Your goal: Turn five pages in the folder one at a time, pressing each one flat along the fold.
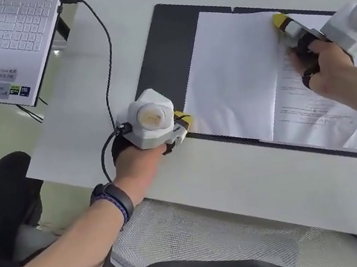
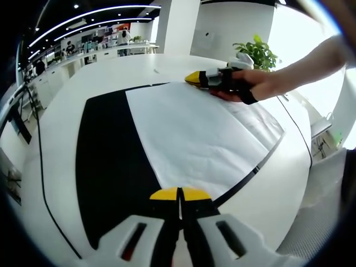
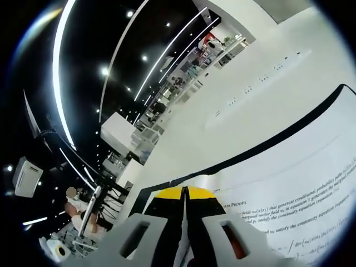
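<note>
Folder (image 1: 163,51): open flat on the worktop (image 1: 236,185), set back from its near edge. Left gripper (image 1: 183,120): fingers pressed together at the folder's near edge. Right gripper (image 1: 280,22): fingers pressed together at the fold's far end. Could crease or skew the turned page (image 1: 230,76) if dragged off the fold line.

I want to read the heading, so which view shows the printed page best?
The right gripper view: the printed page lies close, its lines readable. The head view shows more of it, blurred and partly behind the right hand. The left gripper view shows it far off, text faint.
</note>
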A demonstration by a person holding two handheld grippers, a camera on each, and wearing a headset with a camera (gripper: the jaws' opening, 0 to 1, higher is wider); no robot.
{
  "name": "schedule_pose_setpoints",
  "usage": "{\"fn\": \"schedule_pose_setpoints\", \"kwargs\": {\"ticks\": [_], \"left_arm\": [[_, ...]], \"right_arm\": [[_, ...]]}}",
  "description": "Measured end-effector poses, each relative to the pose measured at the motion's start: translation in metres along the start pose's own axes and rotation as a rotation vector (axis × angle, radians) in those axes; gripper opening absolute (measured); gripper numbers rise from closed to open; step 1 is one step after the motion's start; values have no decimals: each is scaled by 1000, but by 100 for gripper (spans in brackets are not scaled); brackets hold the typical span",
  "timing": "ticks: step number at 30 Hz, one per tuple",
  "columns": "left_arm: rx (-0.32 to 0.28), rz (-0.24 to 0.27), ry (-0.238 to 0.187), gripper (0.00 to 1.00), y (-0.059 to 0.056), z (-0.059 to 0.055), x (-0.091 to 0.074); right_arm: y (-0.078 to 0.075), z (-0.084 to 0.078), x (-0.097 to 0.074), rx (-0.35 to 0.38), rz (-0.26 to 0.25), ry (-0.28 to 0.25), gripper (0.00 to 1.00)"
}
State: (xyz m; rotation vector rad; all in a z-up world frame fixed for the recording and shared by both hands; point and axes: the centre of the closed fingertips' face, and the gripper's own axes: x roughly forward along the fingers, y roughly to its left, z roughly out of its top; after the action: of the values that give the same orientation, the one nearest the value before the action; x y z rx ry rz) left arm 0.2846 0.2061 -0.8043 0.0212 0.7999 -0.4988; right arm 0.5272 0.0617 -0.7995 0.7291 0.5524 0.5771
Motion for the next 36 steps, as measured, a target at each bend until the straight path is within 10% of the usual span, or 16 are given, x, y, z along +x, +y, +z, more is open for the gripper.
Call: {"fn": "schedule_pose_setpoints", "kwargs": {"ticks": [36], "left_arm": [[51, -16, 15, 0, 0, -1, 1]], "right_arm": [[66, -92, -101, -37, 141, 140, 0]]}}
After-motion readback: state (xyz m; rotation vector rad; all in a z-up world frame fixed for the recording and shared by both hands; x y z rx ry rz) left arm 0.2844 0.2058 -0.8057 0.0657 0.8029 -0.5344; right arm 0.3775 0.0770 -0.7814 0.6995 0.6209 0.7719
